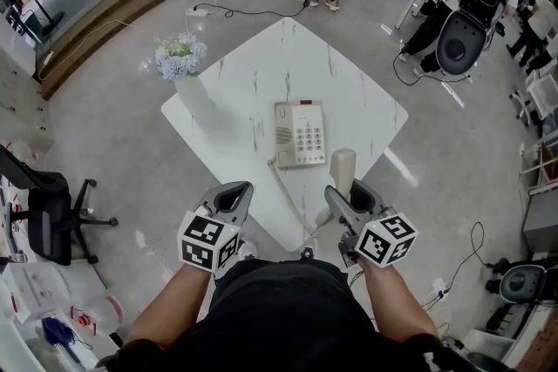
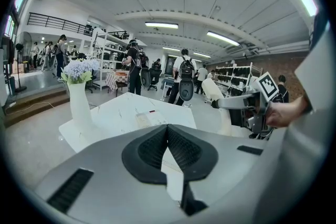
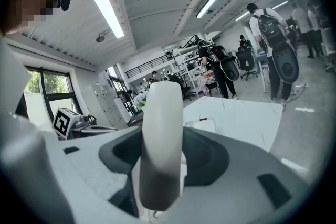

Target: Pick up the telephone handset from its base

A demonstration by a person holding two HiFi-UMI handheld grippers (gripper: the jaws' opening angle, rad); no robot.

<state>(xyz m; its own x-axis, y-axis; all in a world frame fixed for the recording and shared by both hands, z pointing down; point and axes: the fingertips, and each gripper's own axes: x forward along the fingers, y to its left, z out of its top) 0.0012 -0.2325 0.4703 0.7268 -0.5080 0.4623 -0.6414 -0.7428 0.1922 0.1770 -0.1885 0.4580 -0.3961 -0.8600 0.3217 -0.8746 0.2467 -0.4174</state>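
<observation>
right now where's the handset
The handset is clamped in the right gripper, just right of centre in the head view, lifted off the phone base, which lies to its left on the white table.

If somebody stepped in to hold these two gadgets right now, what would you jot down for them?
Left gripper: shut, empty.
Right gripper: shut on the cream plastic telephone handset, held upright.
Cream push-button telephone base: on the white marble-patterned table, cradle empty.
Done: handset is off its base.
Left: nothing, going by the task.
</observation>
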